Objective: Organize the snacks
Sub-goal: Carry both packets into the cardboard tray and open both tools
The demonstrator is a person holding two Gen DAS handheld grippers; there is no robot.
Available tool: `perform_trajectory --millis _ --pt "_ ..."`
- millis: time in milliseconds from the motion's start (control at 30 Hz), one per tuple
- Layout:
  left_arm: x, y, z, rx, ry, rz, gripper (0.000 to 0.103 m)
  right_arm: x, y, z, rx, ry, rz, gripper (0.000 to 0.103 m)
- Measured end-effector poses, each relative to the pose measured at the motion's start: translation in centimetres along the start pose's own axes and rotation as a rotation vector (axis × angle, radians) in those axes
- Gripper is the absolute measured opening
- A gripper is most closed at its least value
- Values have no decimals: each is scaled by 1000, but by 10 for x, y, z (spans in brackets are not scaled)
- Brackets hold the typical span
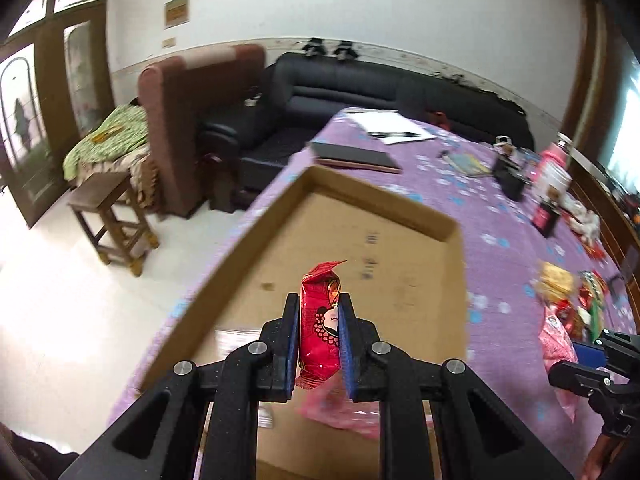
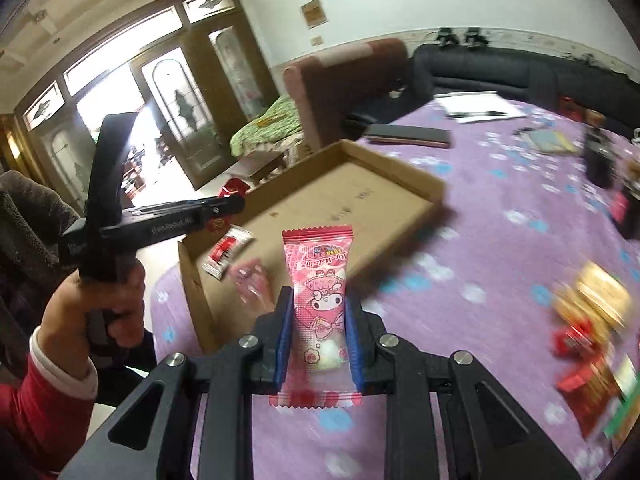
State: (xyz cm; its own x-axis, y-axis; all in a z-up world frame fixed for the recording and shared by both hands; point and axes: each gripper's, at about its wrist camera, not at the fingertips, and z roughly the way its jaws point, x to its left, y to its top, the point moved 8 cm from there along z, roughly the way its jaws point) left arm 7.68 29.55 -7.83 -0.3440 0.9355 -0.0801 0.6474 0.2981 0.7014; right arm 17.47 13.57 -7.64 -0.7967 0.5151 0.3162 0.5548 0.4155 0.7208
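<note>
Purple tablecloth (image 2: 500, 200); fingers (image 1: 347, 336) tight on red packet (image 1: 320, 320).

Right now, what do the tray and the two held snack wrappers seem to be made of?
Tray: looks like plain brown corrugated cardboard, matte, with folded-up walls and faint print.
Red wrapper in the left jaws: probably glossy plastic film, creased and shiny.
Pink wrapper in the right jaws: likely thin printed plastic film with serrated sealed ends.

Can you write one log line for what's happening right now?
left gripper: shut on red snack packet | right gripper: shut on pink snack packet | cardboard box: two packets inside
</note>
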Motion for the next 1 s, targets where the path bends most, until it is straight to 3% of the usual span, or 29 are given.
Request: perform_trajectory --millis 133,367,1000 --pt "15 2 11 15 13 -8 18 19 19 40 31 -1 -25 23" --pt "16 3 26 31 20 10 18 26 24 82 75 -35 -45 23" --pt "15 3 48 85 47 16 19 20 9 114 142 -56 -37 24"
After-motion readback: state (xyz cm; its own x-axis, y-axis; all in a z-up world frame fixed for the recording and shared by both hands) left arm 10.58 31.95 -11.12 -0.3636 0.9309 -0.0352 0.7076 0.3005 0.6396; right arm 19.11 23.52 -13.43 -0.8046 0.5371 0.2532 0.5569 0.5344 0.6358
